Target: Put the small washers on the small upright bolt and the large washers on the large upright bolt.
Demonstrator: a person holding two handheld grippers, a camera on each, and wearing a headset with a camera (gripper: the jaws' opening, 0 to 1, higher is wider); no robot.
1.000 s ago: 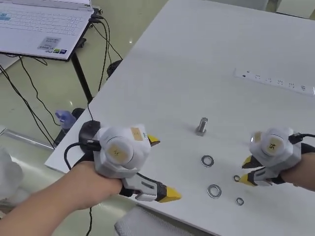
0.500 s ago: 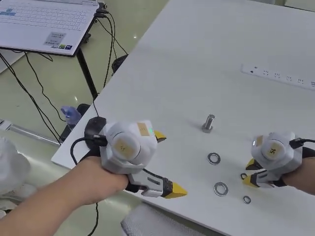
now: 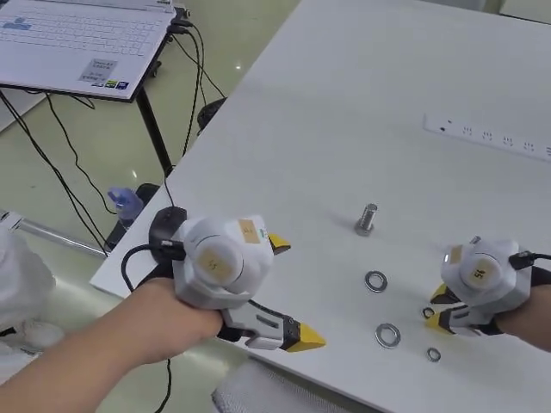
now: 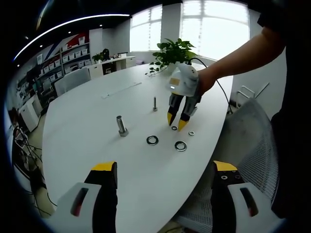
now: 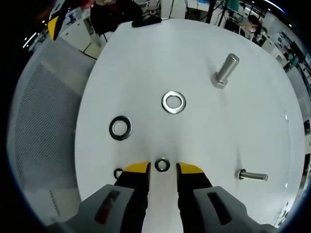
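Progress: by my judgement nothing is placed yet. All four placements remain.
Large bolt: upright at the centre of the head view, shank bare.
Small bolt: at the lower right of the right gripper view, shank bare.
Large washers: two, flat on the table. One lies just below the large bolt in the head view. The second large washer lies lower still, apart from the first.
Small washers: one lies between the right gripper's jaws. The second small washer lies near the bottom right of the head view.
Right gripper: jaws parted, straddling the first small washer and not closed on it.
Left gripper: jaws spread wide and holding nothing, lower left of centre in the head view, well apart from every washer.
Containers: the two bolts are the only receivers, and each holds nothing.
Remaining: I judge the straddled washer goes first, to the small bolt.
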